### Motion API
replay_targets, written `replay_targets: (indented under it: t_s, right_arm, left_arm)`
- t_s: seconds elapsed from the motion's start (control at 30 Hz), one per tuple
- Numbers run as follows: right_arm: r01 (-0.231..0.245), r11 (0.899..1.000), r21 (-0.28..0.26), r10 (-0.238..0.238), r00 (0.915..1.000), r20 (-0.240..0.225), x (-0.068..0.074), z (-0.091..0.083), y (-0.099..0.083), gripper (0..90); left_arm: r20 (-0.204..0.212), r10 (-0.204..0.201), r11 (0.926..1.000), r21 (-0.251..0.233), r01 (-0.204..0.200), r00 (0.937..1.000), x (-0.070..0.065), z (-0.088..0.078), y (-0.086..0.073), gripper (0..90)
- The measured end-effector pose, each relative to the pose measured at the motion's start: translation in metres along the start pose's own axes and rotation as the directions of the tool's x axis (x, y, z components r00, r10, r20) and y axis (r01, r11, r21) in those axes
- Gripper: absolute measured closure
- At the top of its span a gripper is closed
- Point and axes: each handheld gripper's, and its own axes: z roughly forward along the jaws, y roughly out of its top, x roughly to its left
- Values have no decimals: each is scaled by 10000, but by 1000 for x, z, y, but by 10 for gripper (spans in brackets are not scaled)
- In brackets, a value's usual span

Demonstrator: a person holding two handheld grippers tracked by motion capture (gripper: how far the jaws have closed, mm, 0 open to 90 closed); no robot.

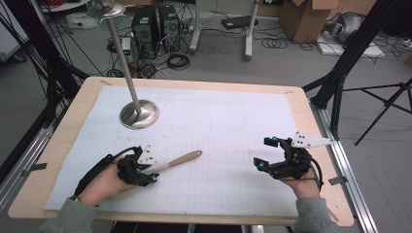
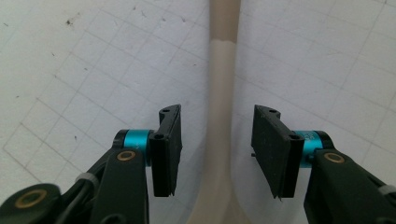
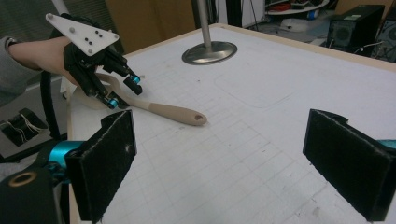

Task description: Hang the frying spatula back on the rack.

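Your left hand-held gripper [image 2: 217,154] straddles the spatula [image 1: 176,161] handle, jaws spread, pads clear of it; spatula lies flat on the bench [image 1: 58,145] mat [image 1: 233,121], front left; your right hand-held gripper [image 1: 267,153] is spread wide, holding nothing, well apart.

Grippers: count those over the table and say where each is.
2. The left gripper straddles the spatula's handle near the table's left front; the right gripper hovers near the right front, jaws wide apart.
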Motion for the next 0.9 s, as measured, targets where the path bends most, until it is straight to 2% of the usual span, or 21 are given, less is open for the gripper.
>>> replay_targets:
  t_s: [0.4, 0.53, 0.9]
  right_arm:
    - [31, 10000, 23, -31, 10000, -10, 0, 0, 0, 86]
    - [0, 10000, 23, 0, 10000, -8, 0, -1, 0, 86]
    - [63, 10000, 18, -63, 10000, -18, 0, 0, -1, 86]
  left_arm:
    - [214, 105, 9999, 131, -108, 9997, 3, 0, -3, 594]
    - [407, 104, 9999, 52, -107, 9991, 6, 0, -4, 600]
    - [840, 260, 9996, 100, -269, 9961, 8, 0, -5, 698]
